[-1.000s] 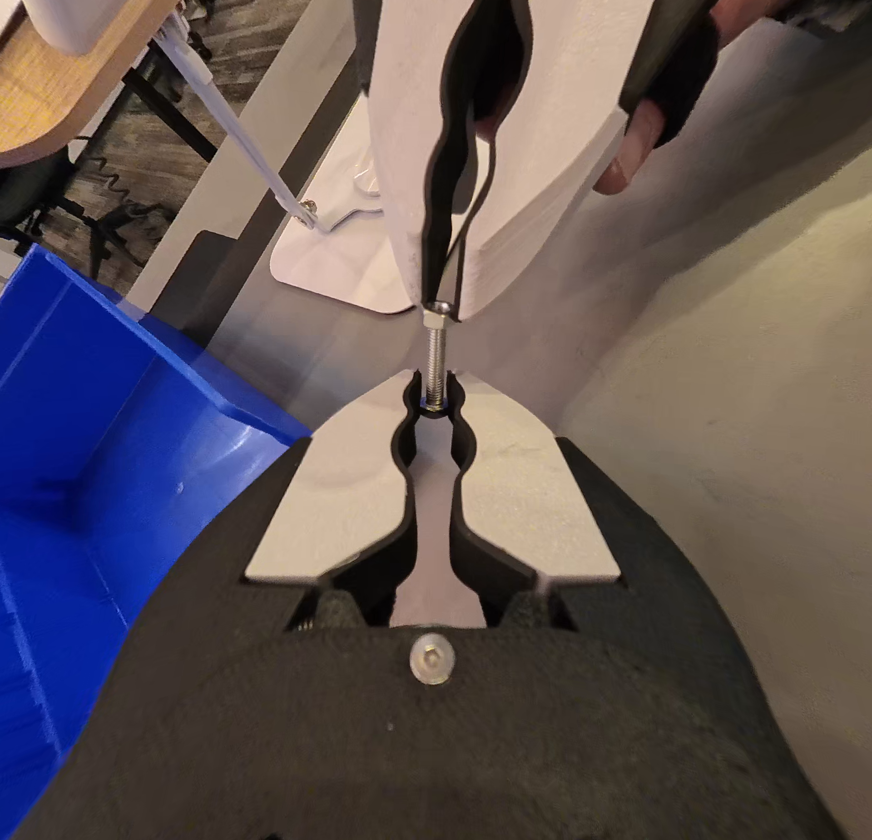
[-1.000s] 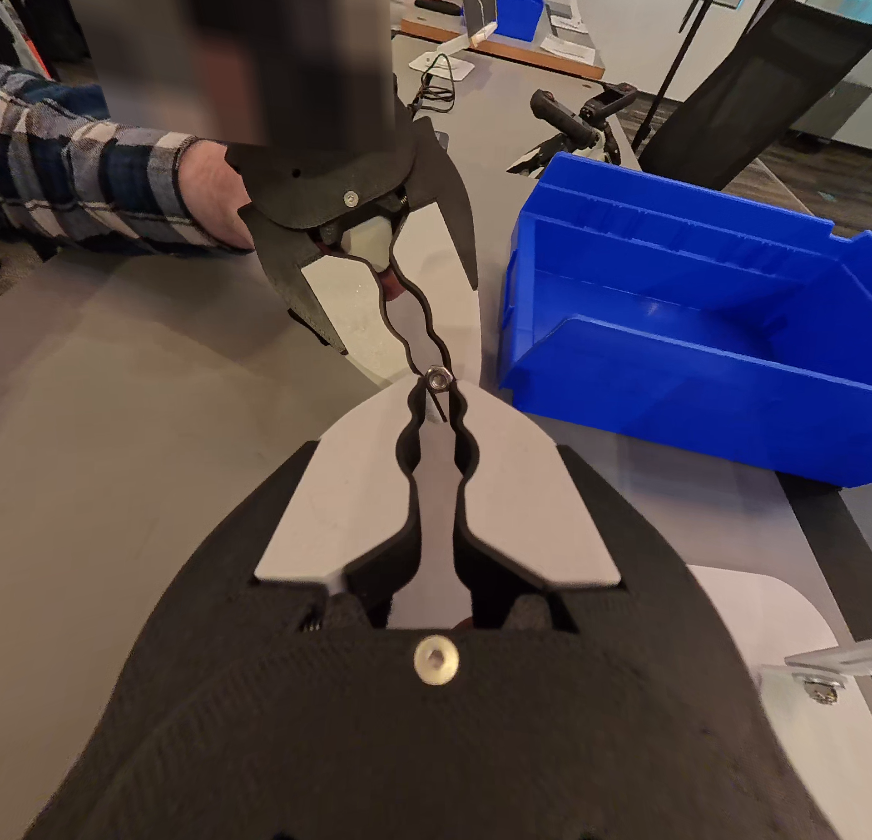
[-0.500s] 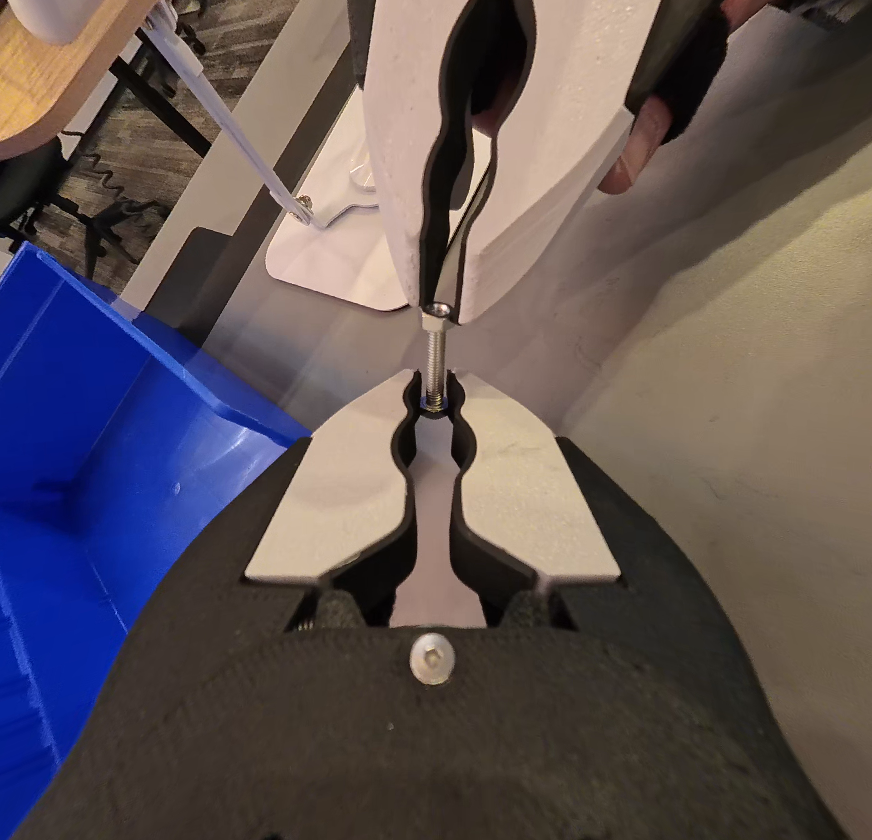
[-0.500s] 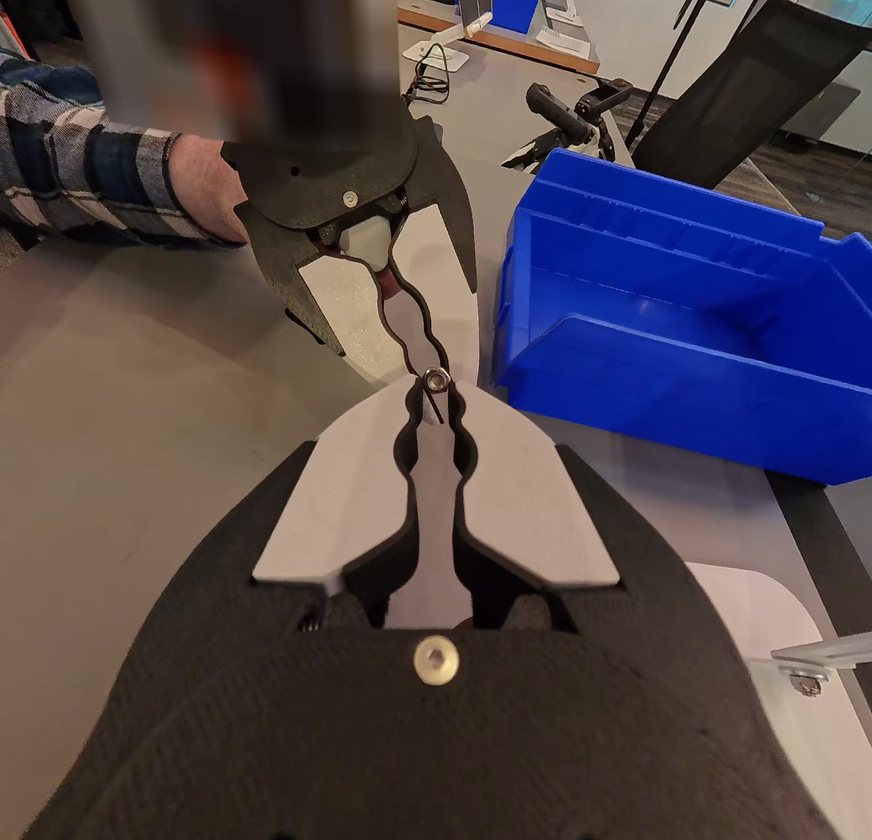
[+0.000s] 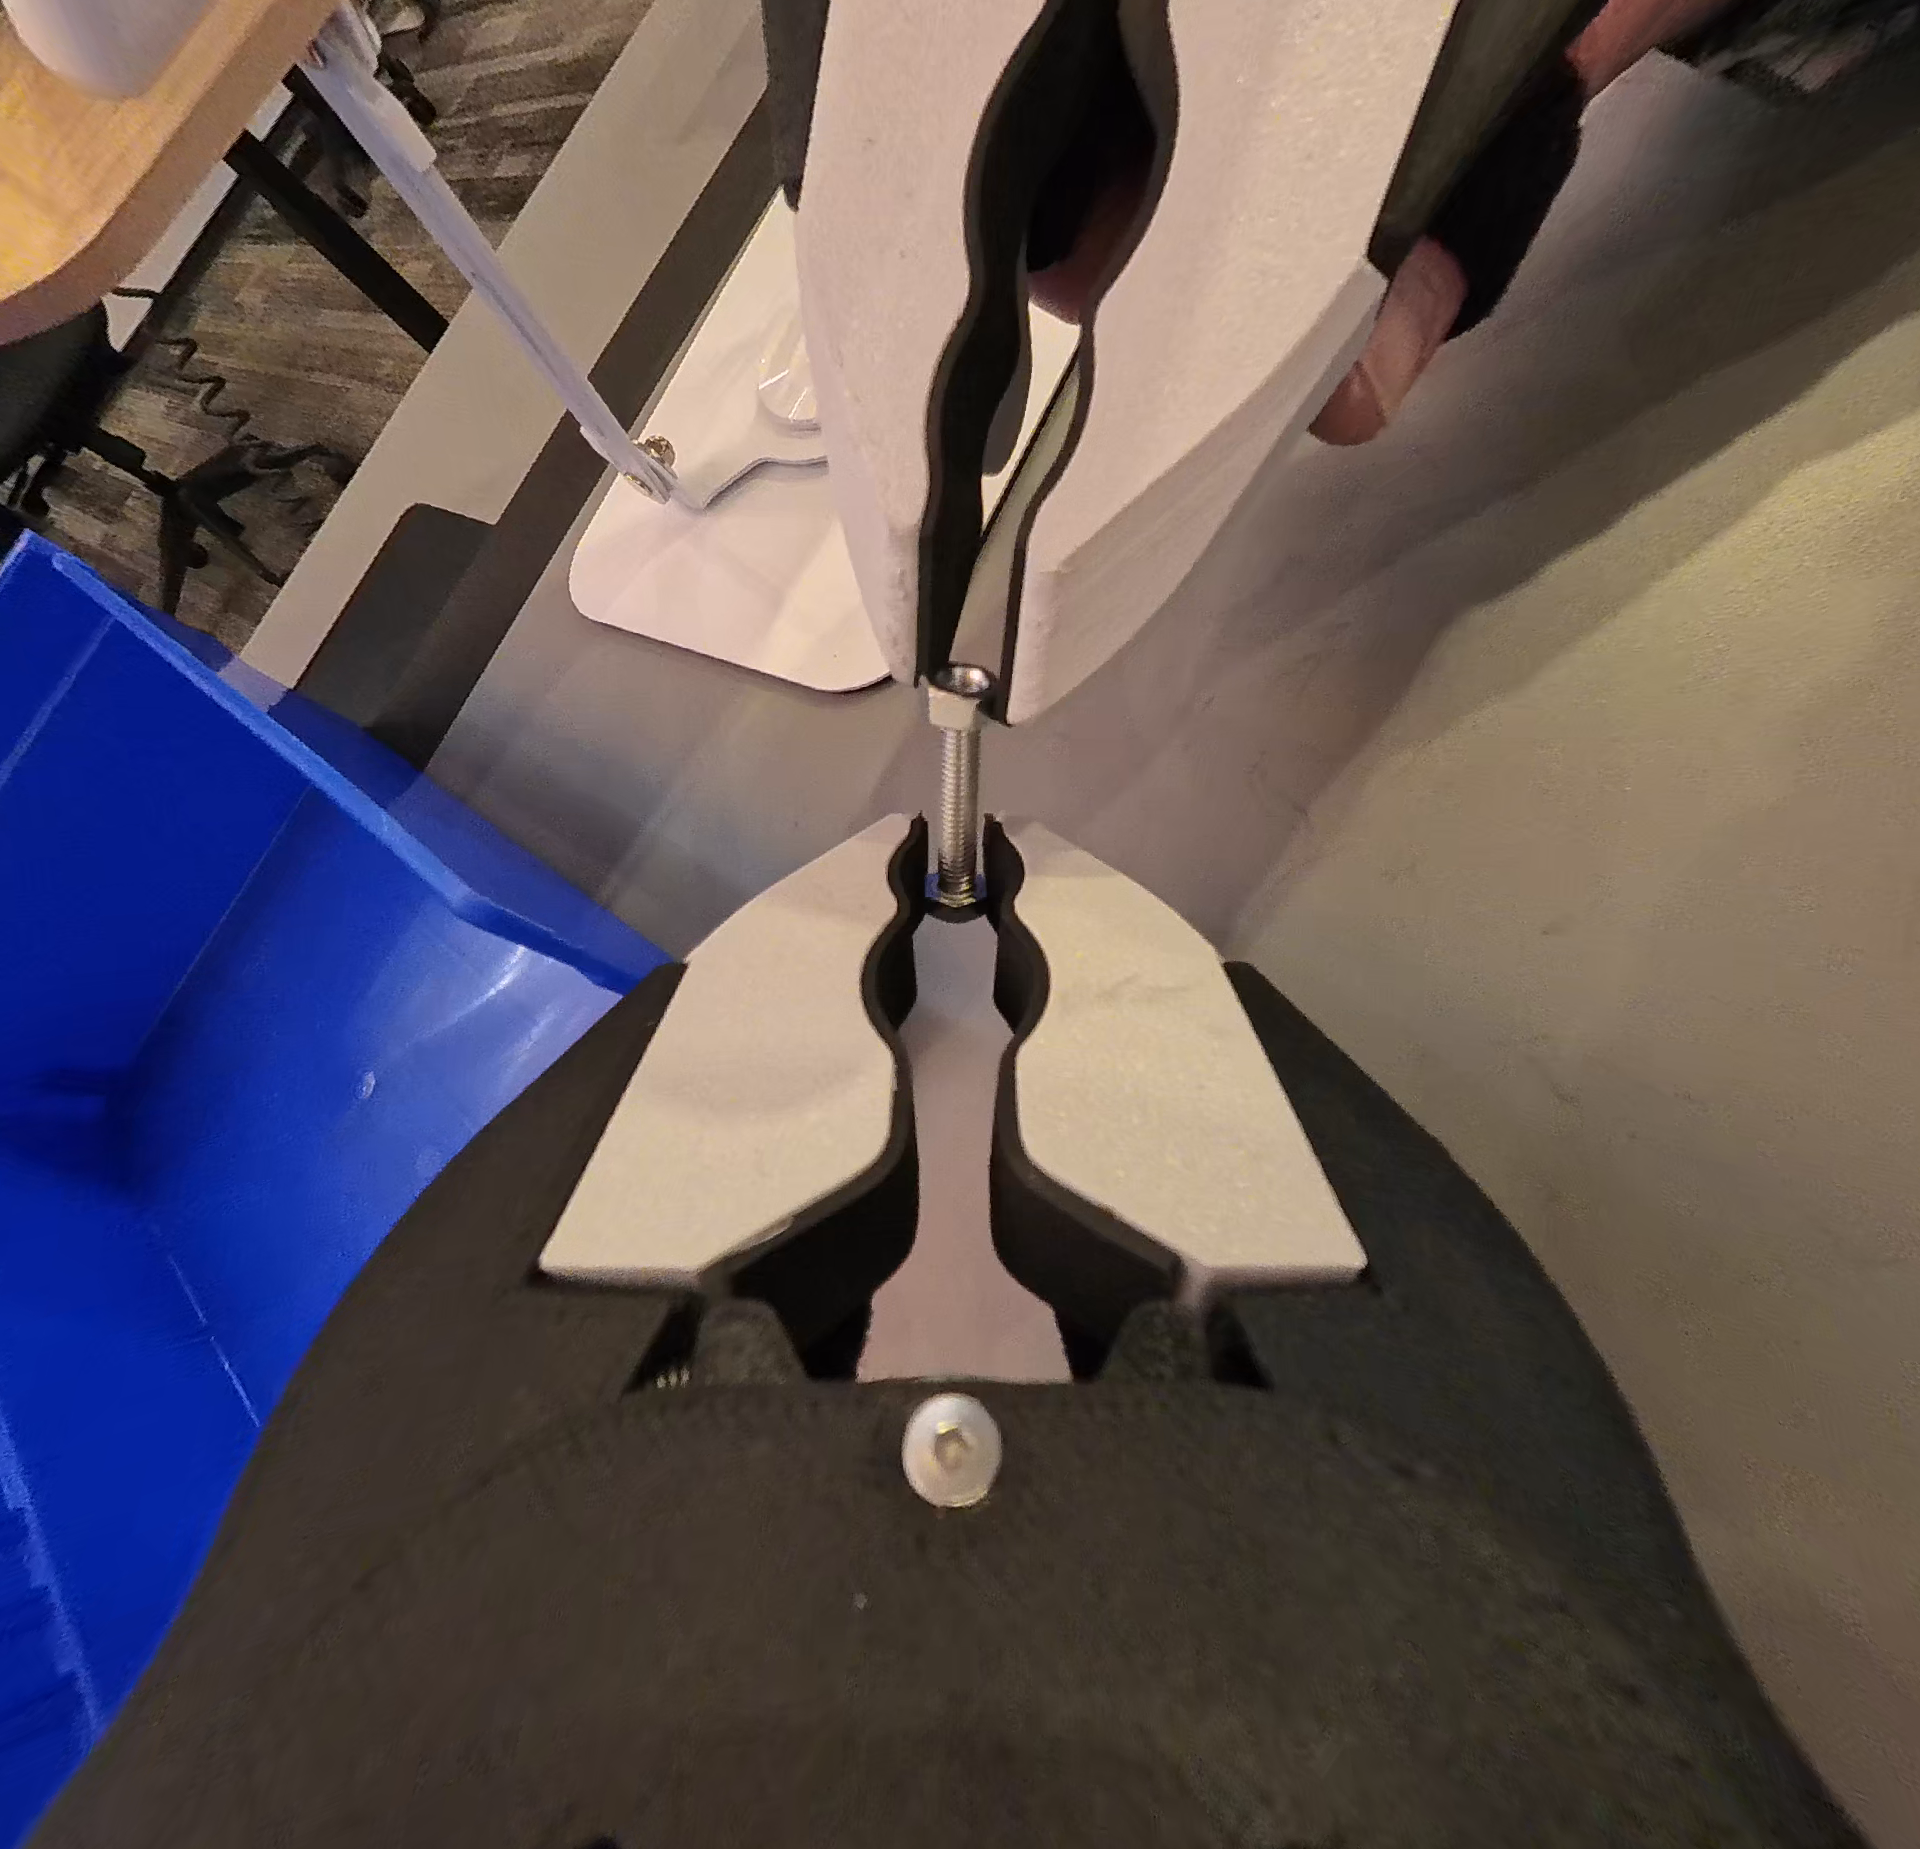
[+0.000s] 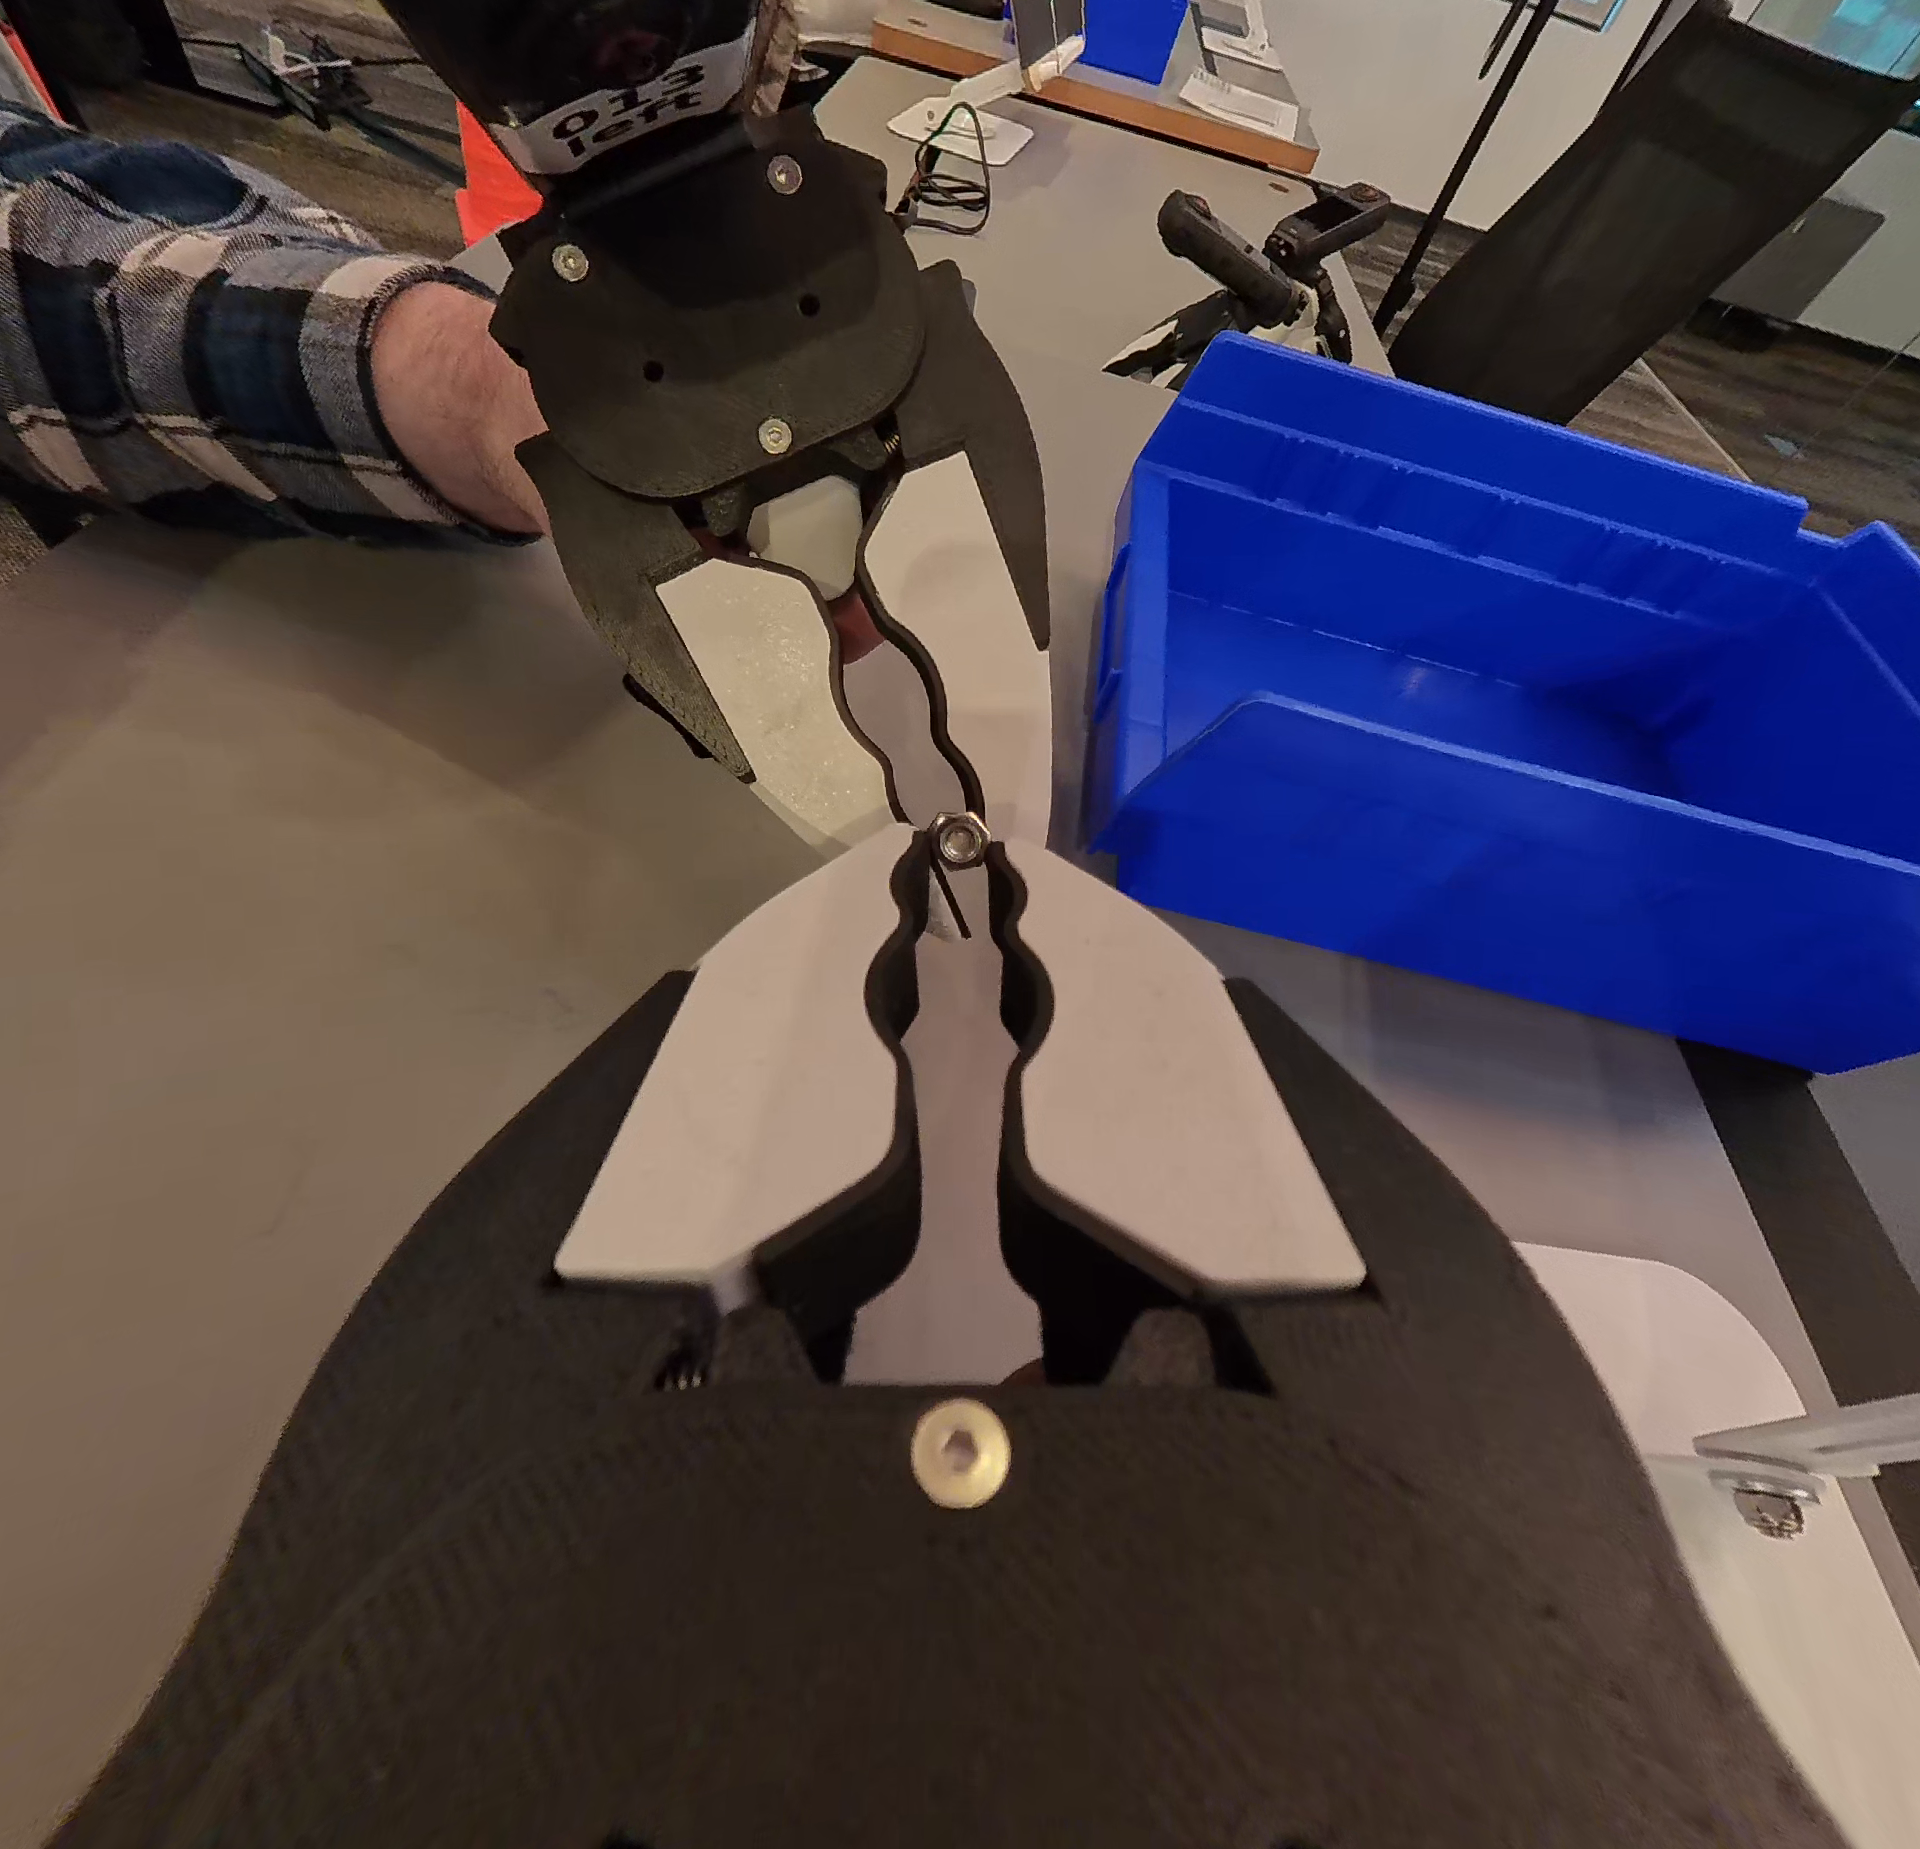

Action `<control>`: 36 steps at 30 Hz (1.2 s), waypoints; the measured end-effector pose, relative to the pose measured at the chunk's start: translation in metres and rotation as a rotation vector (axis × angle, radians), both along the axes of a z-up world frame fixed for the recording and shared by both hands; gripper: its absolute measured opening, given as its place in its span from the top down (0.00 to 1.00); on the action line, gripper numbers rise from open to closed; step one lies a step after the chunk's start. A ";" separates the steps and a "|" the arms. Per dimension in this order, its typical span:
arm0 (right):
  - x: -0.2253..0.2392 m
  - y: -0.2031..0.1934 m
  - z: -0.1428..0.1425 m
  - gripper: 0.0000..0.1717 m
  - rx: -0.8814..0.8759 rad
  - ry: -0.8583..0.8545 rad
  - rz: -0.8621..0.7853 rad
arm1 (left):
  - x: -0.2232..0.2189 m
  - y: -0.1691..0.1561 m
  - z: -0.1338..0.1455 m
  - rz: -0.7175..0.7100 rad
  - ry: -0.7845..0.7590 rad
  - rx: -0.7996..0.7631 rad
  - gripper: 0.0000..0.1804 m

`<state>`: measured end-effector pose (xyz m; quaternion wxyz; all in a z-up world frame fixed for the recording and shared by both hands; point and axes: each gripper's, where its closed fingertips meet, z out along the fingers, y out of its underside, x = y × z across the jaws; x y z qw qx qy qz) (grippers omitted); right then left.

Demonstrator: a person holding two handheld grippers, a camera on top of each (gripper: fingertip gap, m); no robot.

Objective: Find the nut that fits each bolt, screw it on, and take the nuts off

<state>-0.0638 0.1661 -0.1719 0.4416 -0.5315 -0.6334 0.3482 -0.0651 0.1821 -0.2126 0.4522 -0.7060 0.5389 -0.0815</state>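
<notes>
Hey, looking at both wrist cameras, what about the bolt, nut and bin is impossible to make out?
- Bolt head: left wrist view, buried between the left gripper fingers.
- Bolt shaft: right wrist view, hidden behind the nut.
- Thread engagement: hidden inside the nut.
- Blue bin floor: front wall blocks it.

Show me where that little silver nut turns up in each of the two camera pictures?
Left wrist view: the nut sits just above centre, pinched in the tips of the right gripper, on the far end of the bolt.
Right wrist view: the nut is just above centre, seen end-on at that gripper's fingertips.
Shared landmark: the blue bin.
</notes>
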 end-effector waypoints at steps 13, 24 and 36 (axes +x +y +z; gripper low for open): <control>0.000 0.000 0.010 0.83 -0.012 0.071 0.015 | 0.007 -0.005 0.007 -0.039 -0.119 -0.065 0.95; 0.000 -0.009 0.028 0.64 -0.185 0.252 0.099 | 0.022 -0.018 0.024 -0.134 -0.391 -0.253 0.95; -0.004 -0.032 0.031 0.63 -0.273 0.300 0.222 | 0.027 -0.022 0.030 -0.172 -0.481 -0.324 0.95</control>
